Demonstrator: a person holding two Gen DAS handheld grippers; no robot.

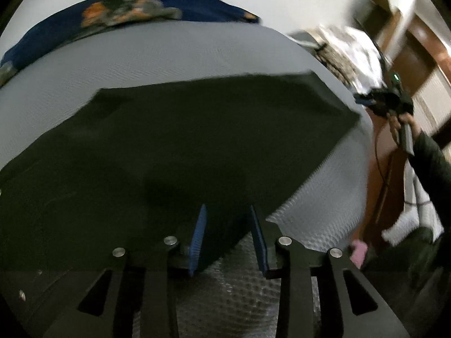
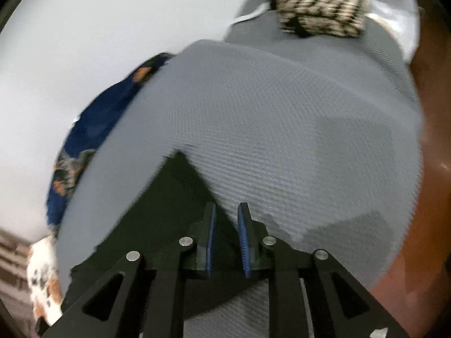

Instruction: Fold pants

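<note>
Lying between each gripper's parted jaws, dark pants (image 1: 180, 146) on grey cloth (image 2: 282, 118).

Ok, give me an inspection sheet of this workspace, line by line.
Surface: grey textured mattress, partly covered by the pants.
Job's things: dark pants, spread flat, one corner reaching the mattress edge.
Clutter: blue floral cloth at the far edge; patterned bundle and white cloth at one end.
Grippers: left gripper open, pants edge between its fingers; right gripper slightly open over a pants corner.
Cables: black cable hanging below the right gripper.
Surroundings: white wall, brown wooden furniture.
</note>
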